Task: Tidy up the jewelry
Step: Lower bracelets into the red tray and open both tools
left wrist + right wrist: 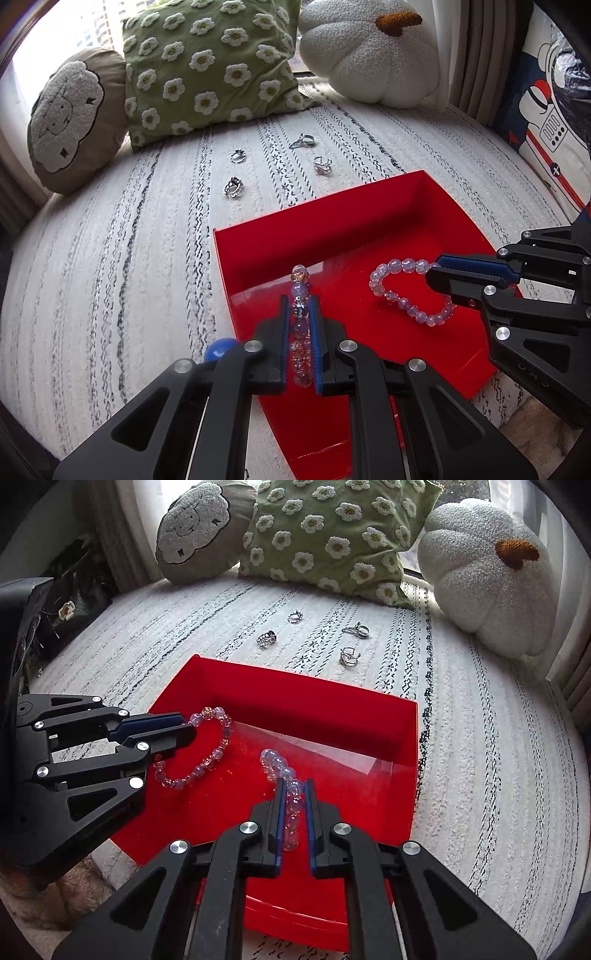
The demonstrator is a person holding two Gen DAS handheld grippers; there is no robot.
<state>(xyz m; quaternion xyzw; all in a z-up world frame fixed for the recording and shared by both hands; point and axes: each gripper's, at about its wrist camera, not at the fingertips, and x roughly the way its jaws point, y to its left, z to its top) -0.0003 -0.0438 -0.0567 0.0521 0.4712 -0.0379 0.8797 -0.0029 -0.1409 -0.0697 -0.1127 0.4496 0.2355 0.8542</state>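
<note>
A red tray (369, 206) (391, 746) lies on the white woven cover. My left gripper (300, 299) (184, 731) is shut on a pink-purple bead bracelet (301, 328) (212, 755) over the tray's left part. My right gripper (294, 781) (436, 275) is shut on a pale lilac bead bracelet (282, 771) (391, 291) that rests on the tray floor. Several silver rings lie beyond the tray: one (233, 187) (266, 638), another (320, 165) (348, 655), a third (303, 141) (358, 630).
A sheep cushion (70, 122) (195, 528), a green daisy cushion (210, 62) (332, 535) and a white pumpkin cushion (369, 51) (487, 576) line the back. A blue ball (218, 349) sits by my left gripper. Dark items (70, 609) lie far left.
</note>
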